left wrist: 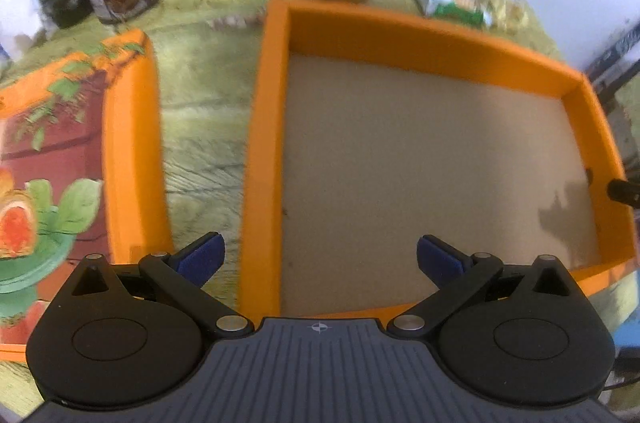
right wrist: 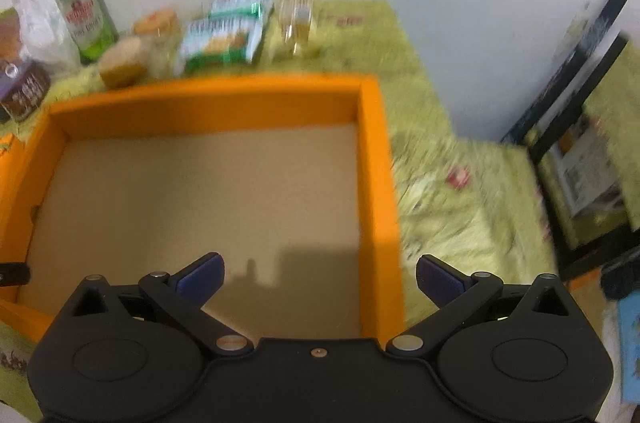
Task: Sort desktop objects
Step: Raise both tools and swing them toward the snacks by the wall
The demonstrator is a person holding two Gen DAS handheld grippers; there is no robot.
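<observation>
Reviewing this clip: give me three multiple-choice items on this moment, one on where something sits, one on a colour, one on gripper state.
1. Where is the green can?
A. inside the box
B. on the table beyond the box's far wall
C. between the fingers

2. What colour are the walls of the open box?
A. orange
B. blue
C. white

3. How is the left gripper?
A. shut on a jar
B. shut on nothing
C. open, holding nothing

Key:
1 B, the can stands behind the orange wall by the room wall.
2 A, the rim is orange in both views.
3 C, the blue fingers stand wide apart over the bare box floor.
</observation>
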